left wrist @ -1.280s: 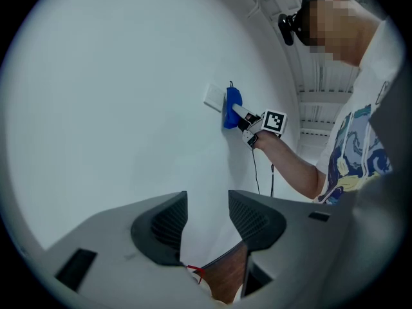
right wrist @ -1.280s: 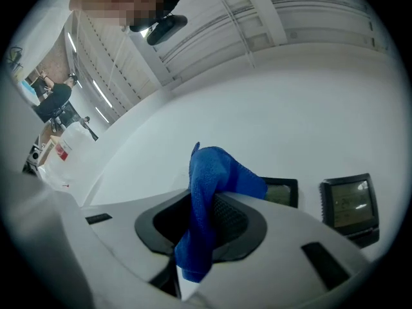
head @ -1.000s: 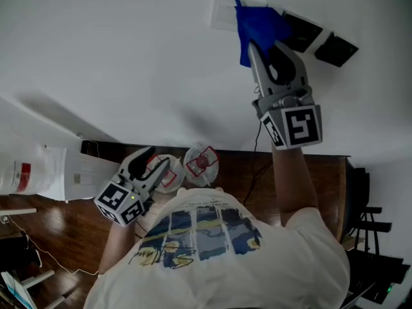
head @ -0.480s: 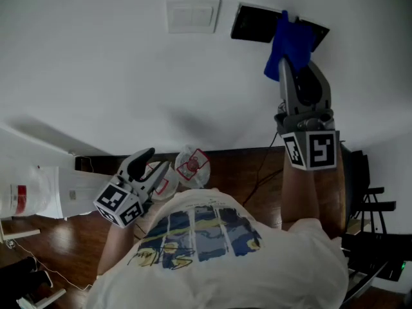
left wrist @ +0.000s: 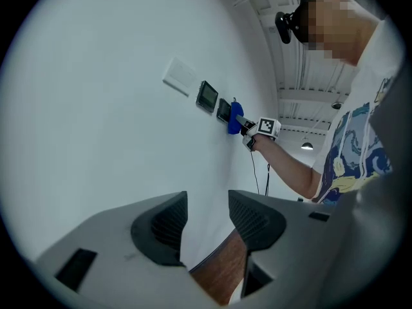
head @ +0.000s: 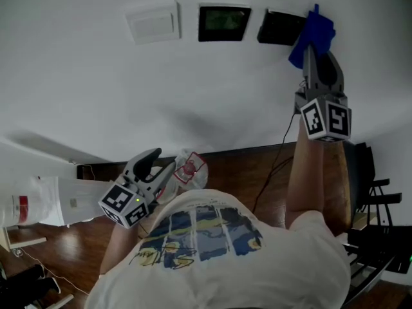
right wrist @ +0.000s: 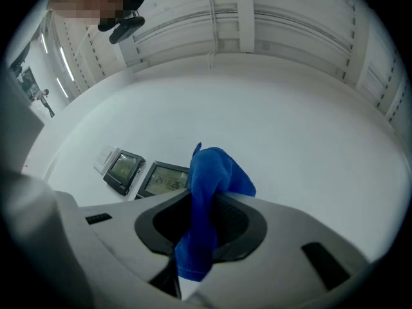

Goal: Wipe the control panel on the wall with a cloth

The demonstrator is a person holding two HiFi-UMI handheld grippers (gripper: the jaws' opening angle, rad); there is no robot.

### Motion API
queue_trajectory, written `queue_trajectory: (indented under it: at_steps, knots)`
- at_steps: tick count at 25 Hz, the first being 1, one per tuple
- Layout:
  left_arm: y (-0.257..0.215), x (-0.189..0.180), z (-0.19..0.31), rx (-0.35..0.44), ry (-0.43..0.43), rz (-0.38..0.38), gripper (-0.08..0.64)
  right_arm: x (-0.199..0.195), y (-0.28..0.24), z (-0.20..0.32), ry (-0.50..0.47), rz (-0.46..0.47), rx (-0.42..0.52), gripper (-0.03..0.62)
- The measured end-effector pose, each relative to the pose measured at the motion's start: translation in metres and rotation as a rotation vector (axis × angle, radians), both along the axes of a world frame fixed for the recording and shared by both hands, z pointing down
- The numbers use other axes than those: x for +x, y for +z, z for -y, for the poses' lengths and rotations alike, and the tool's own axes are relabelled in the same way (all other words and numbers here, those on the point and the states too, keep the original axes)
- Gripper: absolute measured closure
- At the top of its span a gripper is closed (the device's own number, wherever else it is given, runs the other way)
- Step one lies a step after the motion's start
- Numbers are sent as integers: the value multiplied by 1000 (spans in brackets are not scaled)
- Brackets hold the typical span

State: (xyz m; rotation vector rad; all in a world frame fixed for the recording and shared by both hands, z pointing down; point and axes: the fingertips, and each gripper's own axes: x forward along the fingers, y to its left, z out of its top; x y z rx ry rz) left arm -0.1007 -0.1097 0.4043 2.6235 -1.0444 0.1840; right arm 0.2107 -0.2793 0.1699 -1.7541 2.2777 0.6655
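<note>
Three units sit in a row on the white wall: a white switch plate (head: pixel 153 23), a dark control panel (head: pixel 223 23) and a second dark panel (head: pixel 278 27). My right gripper (head: pixel 314 42) is raised to the wall and shut on a blue cloth (head: pixel 311 36), which lies at the right edge of the second panel. In the right gripper view the blue cloth (right wrist: pixel 207 192) bunches between the jaws, with both panels (right wrist: pixel 164 179) just left of it. My left gripper (head: pixel 166 171) hangs low by the person's chest, open and empty; its jaws (left wrist: pixel 205 227) stand apart.
A wooden floor (head: pixel 244 172) lies below the wall. A white appliance (head: pixel 38 201) stands at the left. Black stands (head: pixel 376 237) crowd the right edge. A cable (head: pixel 273 166) hangs down the wall under the right arm.
My right gripper has swept the blue cloth rightward along the wall, from the white switch plate past the first panel to the second panel's right edge. The left gripper has barely moved.
</note>
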Motion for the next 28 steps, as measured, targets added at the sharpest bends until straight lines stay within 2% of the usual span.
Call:
queue_trajectory:
  at_steps: [3, 10, 15, 21, 28]
  knots:
    - [2, -2, 1, -8, -26, 5, 381, 0, -1, 7, -16, 12, 11, 500]
    - [4, -8, 5, -10, -64, -9, 381, -21, -2, 9, -30, -25, 16, 500]
    - [4, -17, 5, -10, -64, -4, 382, -39, -3, 3, 36, -99, 41, 500]
    - [7, -42, 0, -16, -73, -9, 382, -52, -4, -4, 96, -66, 49, 500]
    - [10, -78, -10, -18, -81, -19, 382, -114, -4, -14, 17, -68, 58, 500]
